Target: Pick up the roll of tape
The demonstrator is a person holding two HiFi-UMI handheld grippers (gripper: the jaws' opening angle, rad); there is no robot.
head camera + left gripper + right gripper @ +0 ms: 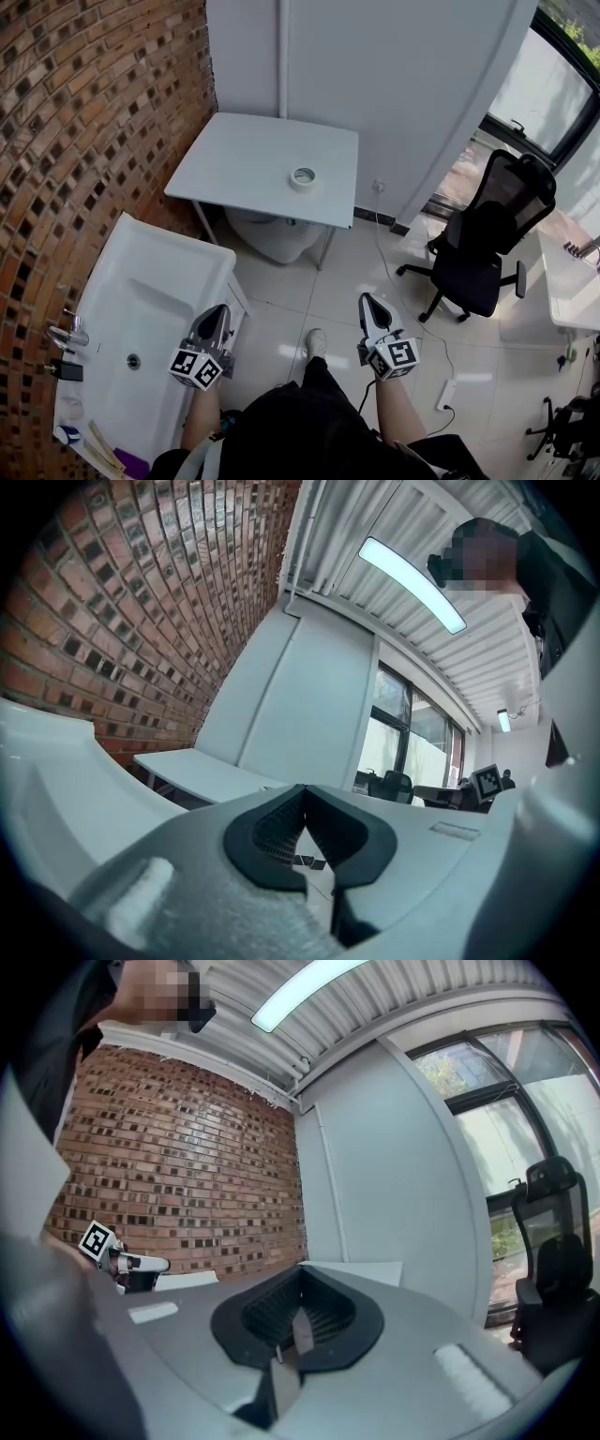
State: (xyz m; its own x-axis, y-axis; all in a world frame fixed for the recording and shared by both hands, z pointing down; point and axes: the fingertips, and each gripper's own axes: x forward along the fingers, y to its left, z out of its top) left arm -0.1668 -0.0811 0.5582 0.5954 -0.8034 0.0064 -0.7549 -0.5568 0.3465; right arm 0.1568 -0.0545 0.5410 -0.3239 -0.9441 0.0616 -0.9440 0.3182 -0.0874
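Note:
The roll of tape (302, 177), a flat white ring, lies on the white table (244, 159) near its right front edge, far ahead of both grippers. My left gripper (220, 310) is held low in front of the person, beside the sink; its jaws meet at the tips and hold nothing. My right gripper (367, 301) is level with it on the right, jaws also together and empty. In the left gripper view the shut jaws (302, 792) point toward the table (202, 772). In the right gripper view the shut jaws (300, 1275) point at the table's edge (361, 1270).
A white sink (155, 309) runs along the brick wall (84, 122) at the left. A white bin (274, 236) stands under the table. A black office chair (487, 244) stands on the right, and a power strip (446, 394) with its cable lies on the tiled floor.

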